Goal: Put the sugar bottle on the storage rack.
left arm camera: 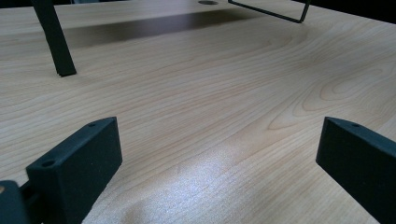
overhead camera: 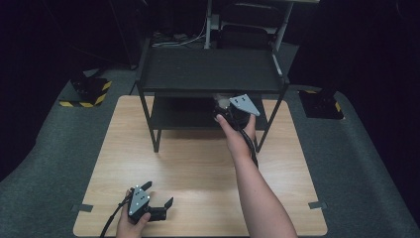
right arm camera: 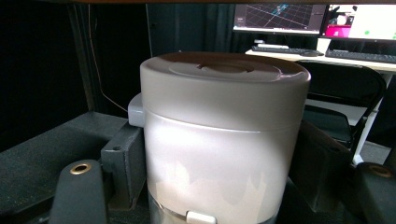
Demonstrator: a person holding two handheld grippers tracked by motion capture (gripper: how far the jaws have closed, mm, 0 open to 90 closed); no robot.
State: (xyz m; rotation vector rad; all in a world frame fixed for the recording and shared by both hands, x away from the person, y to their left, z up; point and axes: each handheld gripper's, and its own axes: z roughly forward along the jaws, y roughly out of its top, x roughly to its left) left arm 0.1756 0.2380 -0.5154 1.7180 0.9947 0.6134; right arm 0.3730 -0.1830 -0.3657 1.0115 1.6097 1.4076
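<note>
— Right gripper first: where is it?

— Reaching in under the top board of the black shelf rack, at the lower shelf's right half. Its grey three-cornered plate sticks out just below the top board's front edge, and the forearm runs back toward the worktop's near edge.

— And its jaws?

— Clamped on a white canister, one black jaw pressed against each side. In the right gripper view the canister stands upright between them, with a wide pale lid on top and a small grey tab sticking out at the lid's left. Its lower part looks clearer than the rest.

— Is the canister resting on the shelf?

— I cannot tell. Its bottom is cut off in the right gripper view, and from the high view just a pale bit of it peeks out beside the gripper, under the top board.

— Left gripper?

— Down by the worktop's near edge, toward the near-left corner, held in the person's left hand. Its jaws stand wide apart with bare wood between them; in the left gripper view they frame plain worktop, with one of the rack's legs farther off at the upper left.

— How far are the two grippers from each other?

— Well apart: one at the rack along the far half of the worktop, the other at the near edge.
</note>
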